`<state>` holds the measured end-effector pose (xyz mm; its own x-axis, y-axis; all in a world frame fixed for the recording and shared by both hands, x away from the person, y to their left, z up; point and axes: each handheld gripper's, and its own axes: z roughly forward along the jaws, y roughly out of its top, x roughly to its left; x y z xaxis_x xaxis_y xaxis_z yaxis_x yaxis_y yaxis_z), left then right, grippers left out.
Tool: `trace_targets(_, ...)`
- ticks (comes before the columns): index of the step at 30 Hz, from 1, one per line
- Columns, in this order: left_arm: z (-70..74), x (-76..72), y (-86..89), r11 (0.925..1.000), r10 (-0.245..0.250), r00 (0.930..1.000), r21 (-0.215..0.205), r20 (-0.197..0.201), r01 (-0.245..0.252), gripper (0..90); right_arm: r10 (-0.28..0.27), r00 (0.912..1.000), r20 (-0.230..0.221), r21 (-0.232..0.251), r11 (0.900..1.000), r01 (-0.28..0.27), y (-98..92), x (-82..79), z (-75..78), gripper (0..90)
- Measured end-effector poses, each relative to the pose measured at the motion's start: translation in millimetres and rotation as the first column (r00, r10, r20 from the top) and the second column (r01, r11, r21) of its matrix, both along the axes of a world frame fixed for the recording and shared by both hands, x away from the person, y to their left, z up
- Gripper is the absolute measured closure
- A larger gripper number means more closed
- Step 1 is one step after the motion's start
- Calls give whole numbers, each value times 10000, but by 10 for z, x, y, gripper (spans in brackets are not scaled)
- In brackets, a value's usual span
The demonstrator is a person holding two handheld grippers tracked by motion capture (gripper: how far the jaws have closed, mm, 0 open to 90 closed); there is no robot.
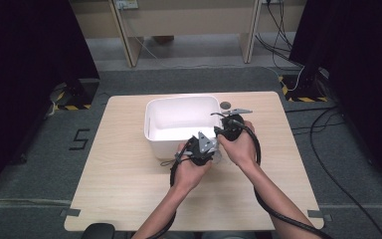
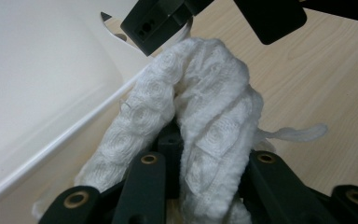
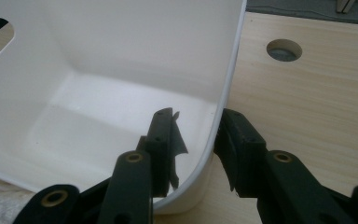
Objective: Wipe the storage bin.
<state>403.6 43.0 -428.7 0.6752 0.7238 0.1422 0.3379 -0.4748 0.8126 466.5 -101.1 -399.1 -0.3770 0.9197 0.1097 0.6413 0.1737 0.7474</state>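
A white quilted cloth (image 2: 205, 107) is bunched up between the jaws of my left gripper (image 2: 205, 158), which is shut on it. That gripper (image 1: 202, 149) sits at the near right corner of the white plastic bin (image 1: 179, 99), just outside its wall (image 2: 37, 93). My right gripper (image 3: 198, 130) straddles the bin's right wall (image 3: 223, 93), one jaw inside and one outside, shut on the rim. From above it (image 1: 227, 130) is right beside the left one. The bin's floor (image 3: 98, 116) is bare.
The bin stands on a light wooden table (image 1: 129, 174) with a round grommet hole (image 1: 225, 105) behind its right corner. Both forearms come in from the table's near edge. Black cables trail from the grippers. Dark curtains flank the table.
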Motion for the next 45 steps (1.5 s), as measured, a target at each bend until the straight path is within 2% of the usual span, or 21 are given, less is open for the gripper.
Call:
trace_targets(8, 54, 6, 1, 9995, -272, 9995, -167, 132, 274, 745, -31, 10000, -57, 46, 10000, 31, 4, 0, 4, 665)
trace_targets(15, 82, -2, -15, 9994, -340, 9992, -80, 218, 342, 744, -80, 9999, -142, 102, 9999, 82, 3, -1, 9, 664)
trace_targets(23, -17, 33, -64, 9987, -501, 9986, -28, 172, 501, 744, -61, 9998, -197, 85, 9999, 63, 2, 8, 13, 664)
trace_targets(26, -51, 27, -82, 9990, -456, 9983, 27, 361, 455, 745, -98, 9997, -219, 178, 9998, 102, -1, 15, 12, 664)
trace_targets(34, -99, 49, -97, 9980, -616, 9976, 134, 304, 612, 746, -99, 9997, -231, 133, 9999, 102, 3, 14, 15, 664)
trace_targets(45, -193, 79, -137, 9978, -654, 9977, 78, 186, 652, 746, -97, 9997, -231, 183, 9998, 102, 0, 17, 13, 665)
